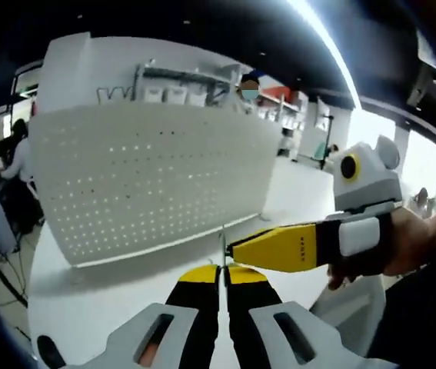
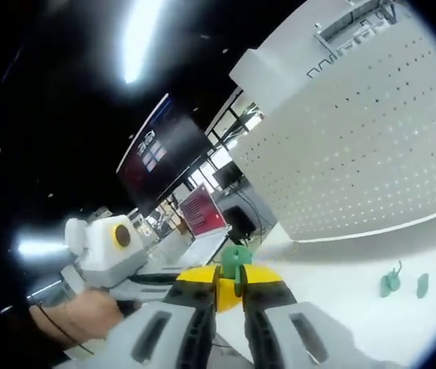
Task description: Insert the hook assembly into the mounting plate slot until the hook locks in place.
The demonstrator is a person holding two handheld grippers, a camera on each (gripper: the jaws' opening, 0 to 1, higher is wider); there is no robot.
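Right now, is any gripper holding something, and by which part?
The right gripper pinches a green hook piece by its lower end. The left gripper grips a thin metal rod by its bottom.

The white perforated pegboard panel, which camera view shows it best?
The left gripper view: the white perforated pegboard panel stands nearly whole and roughly face-on there, beyond the left gripper. The right gripper view shows it tilted and cut off at the edge.

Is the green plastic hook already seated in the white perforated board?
No, the green plastic hook is pinched in the right gripper, away from the white perforated board.
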